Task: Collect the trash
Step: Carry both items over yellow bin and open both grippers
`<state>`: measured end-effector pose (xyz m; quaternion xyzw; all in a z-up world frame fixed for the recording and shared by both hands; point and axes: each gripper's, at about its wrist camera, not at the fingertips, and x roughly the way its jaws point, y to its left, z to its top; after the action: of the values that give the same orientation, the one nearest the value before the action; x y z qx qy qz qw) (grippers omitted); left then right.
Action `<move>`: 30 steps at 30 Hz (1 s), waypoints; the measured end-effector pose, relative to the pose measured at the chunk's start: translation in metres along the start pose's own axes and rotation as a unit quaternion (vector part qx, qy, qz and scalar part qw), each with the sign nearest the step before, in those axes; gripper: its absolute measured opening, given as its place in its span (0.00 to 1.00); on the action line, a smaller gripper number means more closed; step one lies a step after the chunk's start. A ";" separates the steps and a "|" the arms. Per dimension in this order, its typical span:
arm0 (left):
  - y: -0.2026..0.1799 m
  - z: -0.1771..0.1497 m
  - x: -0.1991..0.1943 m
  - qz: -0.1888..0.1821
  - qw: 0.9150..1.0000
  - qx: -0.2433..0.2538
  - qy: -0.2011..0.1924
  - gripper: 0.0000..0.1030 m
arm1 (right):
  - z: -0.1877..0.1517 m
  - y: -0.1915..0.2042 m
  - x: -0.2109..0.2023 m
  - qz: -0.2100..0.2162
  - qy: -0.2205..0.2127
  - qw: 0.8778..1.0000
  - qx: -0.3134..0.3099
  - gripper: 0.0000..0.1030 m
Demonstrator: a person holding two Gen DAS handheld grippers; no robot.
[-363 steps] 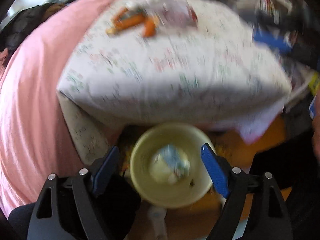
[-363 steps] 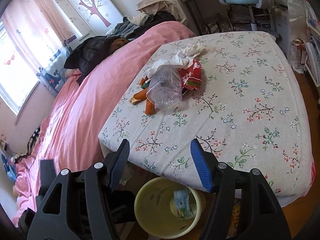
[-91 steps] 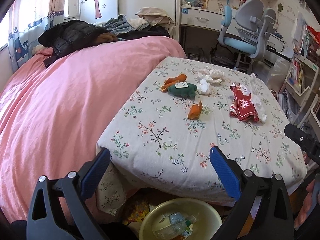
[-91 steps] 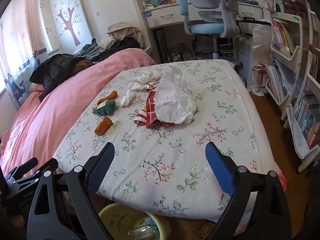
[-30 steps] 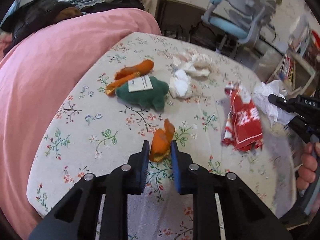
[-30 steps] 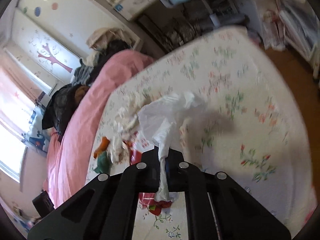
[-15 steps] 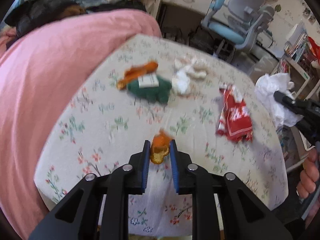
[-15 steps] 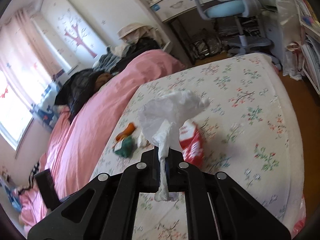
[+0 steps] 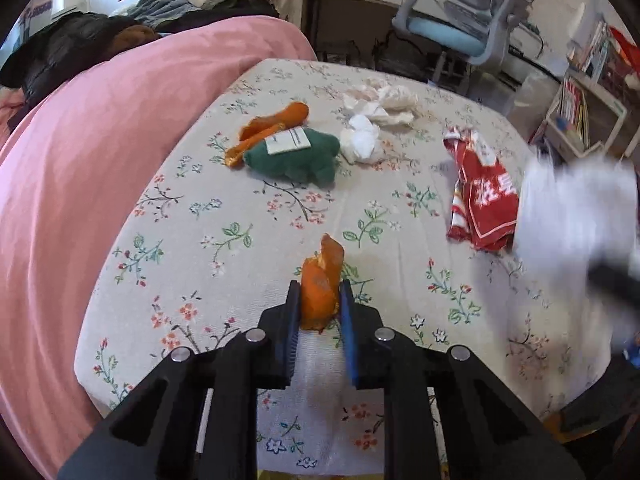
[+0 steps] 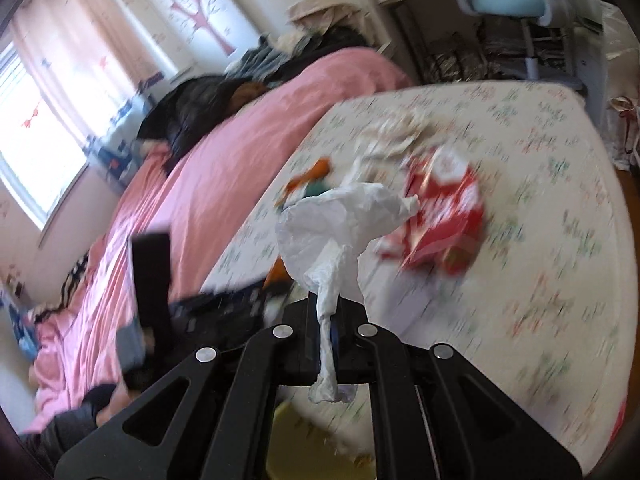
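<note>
The left hand-held gripper (image 9: 319,305) pinches a curled orange peel (image 9: 321,283) above the floral bedsheet (image 9: 240,216). The right hand-held gripper (image 10: 326,322) clamps a crinkled white plastic bag (image 10: 340,224); a glossy red wrapper (image 9: 482,200) lies at two o'clock.

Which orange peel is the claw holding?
The small orange peel pinched in the left claw at the near bed edge. The long orange peel lies untouched beside the green toy.

On the floral sheet (image 9: 192,216): stuffed toy (image 9: 294,158) left, tissue wads (image 9: 374,120) just right of it, snack wrapper (image 9: 482,196) far right, peel (image 9: 272,126) touching toy's far side.
</note>
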<state>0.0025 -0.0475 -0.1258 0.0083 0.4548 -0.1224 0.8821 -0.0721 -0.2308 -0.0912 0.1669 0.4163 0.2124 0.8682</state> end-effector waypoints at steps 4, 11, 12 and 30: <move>0.005 0.003 -0.021 -0.003 1.000 -0.011 -0.024 0.19 | -0.048 0.036 0.008 0.011 0.047 0.998 -0.041 0.04; 0.011 -0.008 -0.063 -0.007 0.998 -0.014 -0.054 0.19 | -0.133 0.081 0.053 0.029 0.183 0.979 -0.091 0.04; 0.012 -0.011 -0.067 -0.007 0.998 -0.013 -0.057 0.19 | -0.141 0.084 0.060 0.023 0.202 0.974 -0.098 0.04; -0.002 -0.101 -0.076 -0.009 0.998 0.012 0.063 0.20 | -0.096 0.020 -0.009 -0.097 -0.016 0.995 0.017 0.54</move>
<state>-0.1209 -0.0213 -0.1238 0.0224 0.5083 -0.1349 0.8503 -0.1577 -0.2072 -0.1328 0.1434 0.4197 0.1174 0.8885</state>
